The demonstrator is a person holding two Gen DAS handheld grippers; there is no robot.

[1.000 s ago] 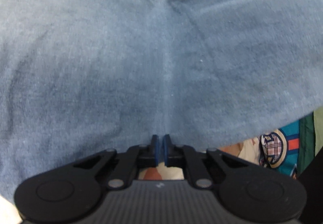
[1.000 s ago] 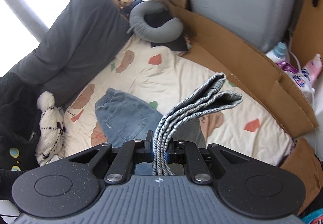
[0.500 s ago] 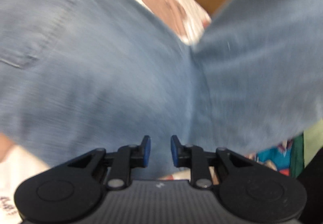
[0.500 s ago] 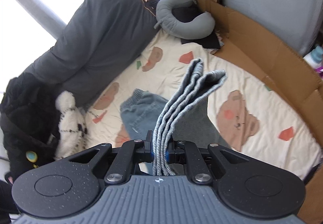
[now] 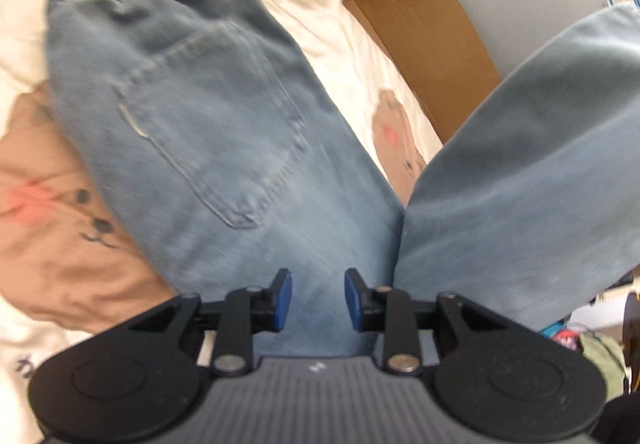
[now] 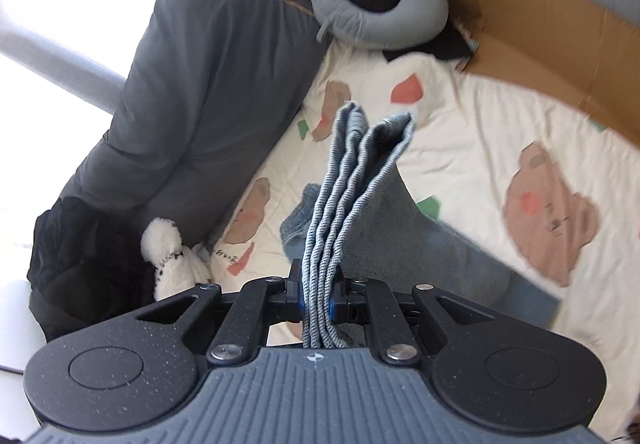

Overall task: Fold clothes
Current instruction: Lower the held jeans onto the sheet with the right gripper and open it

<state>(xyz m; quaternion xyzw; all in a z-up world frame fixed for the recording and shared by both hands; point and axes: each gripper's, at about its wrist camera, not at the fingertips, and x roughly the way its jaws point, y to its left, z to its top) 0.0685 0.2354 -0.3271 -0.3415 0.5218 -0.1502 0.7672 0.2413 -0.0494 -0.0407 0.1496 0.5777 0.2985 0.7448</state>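
1. Bed sheet (image 6: 480, 148), cream with bear prints: it carries the whole work area and lies rumpled. Risk: an uneven base may let the fold settle crooked.
2. Dark pillow (image 6: 208, 92) and cardboard panel (image 6: 532, 16) flank the sheet on either side. Risk: judged low, provided the raised leg does not swing out toward the cardboard.
3. Jeans (image 5: 208, 116): the waistband and back pocket lie flat on the sheet, and the leg end is lifted and doubled back toward the waist, not yet laid down. Risk: with one corner only under control, the free leg panel may twist or sag and land askew.
4. Right gripper (image 6: 318, 304): clenched on several bunched layers of the jeans hem, which stand up between the pads. Risk: a thick stack can slip layer by layer.
5. Left gripper (image 5: 318, 300): jaws opening, blue pads clear of the cloth, denim below the gap. Risk: the released side may drop early.
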